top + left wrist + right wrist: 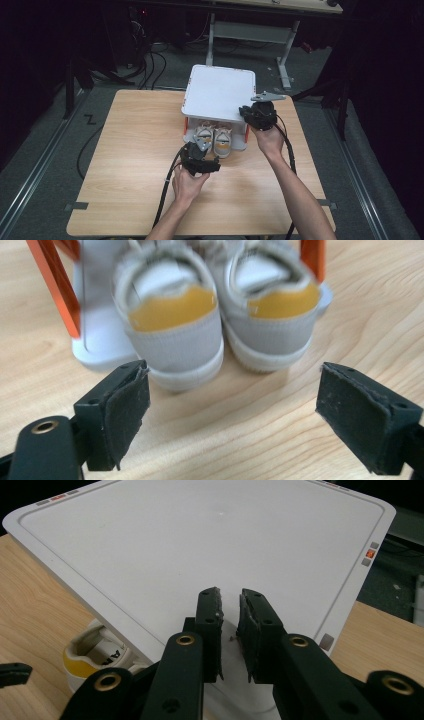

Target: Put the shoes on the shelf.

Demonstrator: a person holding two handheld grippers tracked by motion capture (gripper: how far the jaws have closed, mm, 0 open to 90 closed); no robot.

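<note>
Wooden tabletop fills the foreground, dark floor and cables beyond it. Nearest the person, the left gripper (201, 159) hangs with jaws spread wide and nothing between them, just short of the heels of a pair of grey shoes (215, 315) with yellow lining. The shoes sit side by side on the lower shelf of a small white rack (218, 91) with orange posts — apparently already placed. Farther on, the right gripper (229, 611) rests at the near edge of the rack's top shelf, jaws nearly together, seemingly steadying it. Little looks left beyond pulling both hands away.
</note>
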